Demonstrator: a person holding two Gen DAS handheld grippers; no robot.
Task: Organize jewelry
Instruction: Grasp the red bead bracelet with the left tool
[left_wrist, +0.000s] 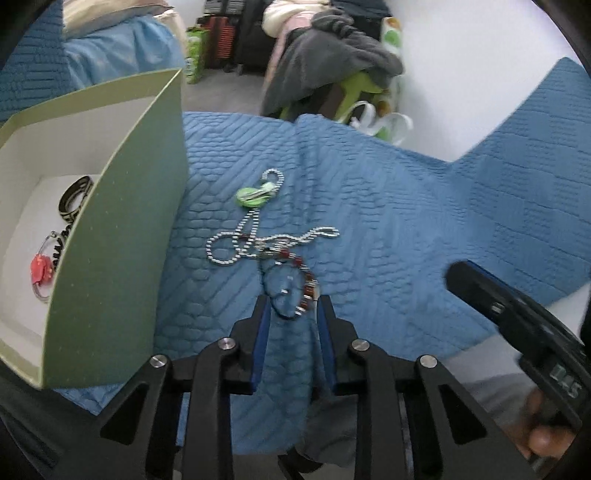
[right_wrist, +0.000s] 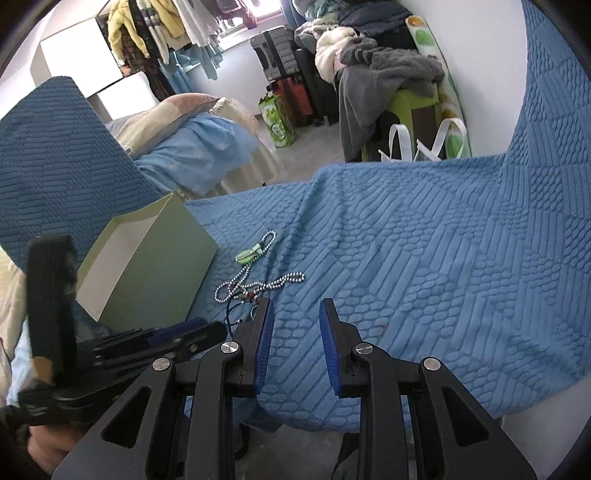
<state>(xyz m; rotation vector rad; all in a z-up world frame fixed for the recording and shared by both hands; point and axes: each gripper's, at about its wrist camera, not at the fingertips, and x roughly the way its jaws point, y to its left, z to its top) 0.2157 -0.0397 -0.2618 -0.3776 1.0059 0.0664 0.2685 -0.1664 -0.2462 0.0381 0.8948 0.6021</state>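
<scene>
Tangle is my chief worry here. My left gripper has its jaws apart, straddling the near loop of the red-beaded bracelet on the blue quilt, and nothing is clamped yet. The far end of that bracelet lies across the silver ball chain, touching it, and the chain runs on to a green charm further away. If I close and lift, I judge the chain may snag and come up too, then drop short of the green box just to the left.

The bracelet's cord is thin and dark against the quilt; the pads could pinch only fabric, or catch a single bead that slips free. The quilt is soft and ridged, so pressing down may bunch it and shift the jewelry.

The box already holds a black patterned band and a pink charm on a ring; its near wall stands tall, and a low carry could knock it.

My right gripper hangs apart and empty over bare quilt, beside the left one, close enough to bump it.
</scene>
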